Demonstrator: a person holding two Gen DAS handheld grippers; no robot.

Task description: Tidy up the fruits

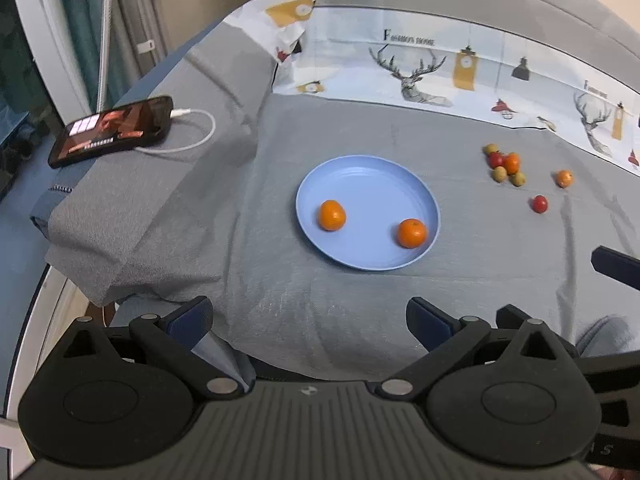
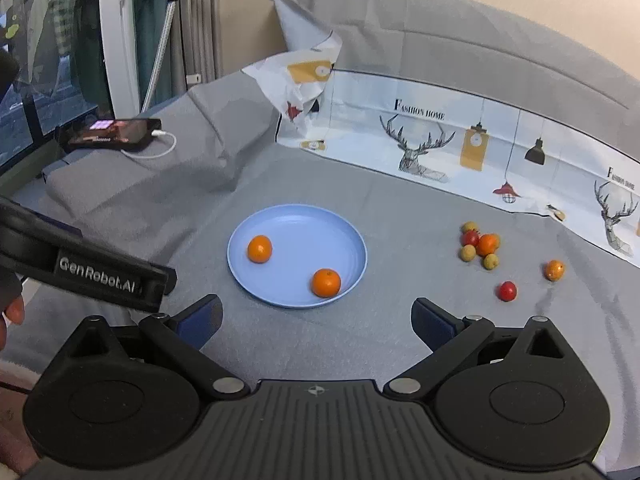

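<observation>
A blue plate lies on the grey cloth with two oranges in it, one at left and one at front right. To its right lies a cluster of small fruits, a lone small orange and a red fruit. My left gripper is open and empty, well short of the plate. My right gripper is open and empty, just in front of the plate.
A phone on a white cable lies on a folded grey cloth at the far left. A printed deer panel stands along the back. The left gripper's body shows at the left of the right wrist view.
</observation>
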